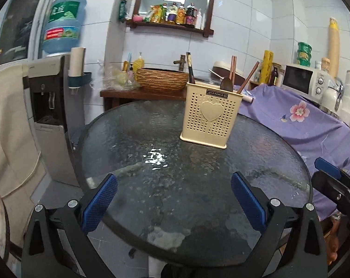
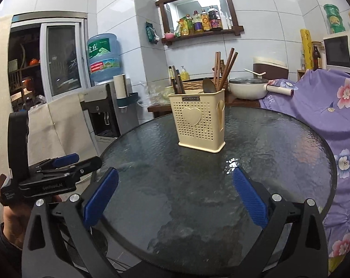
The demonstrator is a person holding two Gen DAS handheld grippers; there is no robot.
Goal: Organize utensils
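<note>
A cream perforated utensil holder (image 1: 210,118) with a heart on its front stands upright on the round glass table (image 1: 151,173), toward its far side. It holds brown chopsticks (image 1: 232,70), a dark spoon (image 1: 226,84) and dark-handled utensils (image 1: 190,69). My left gripper (image 1: 173,199) is open and empty over the table's near edge, well short of the holder. My right gripper (image 2: 176,194) is open and empty, also over the near edge; the holder (image 2: 199,122) stands ahead of it. The other gripper shows at the side of each view (image 2: 47,176).
A water dispenser (image 1: 49,115) stands left of the table. A wooden counter with a wicker basin (image 1: 162,80) is behind it. A purple floral cloth (image 1: 309,120) covers furniture on the right, with a microwave (image 1: 302,78) and a white pot (image 2: 247,88) nearby.
</note>
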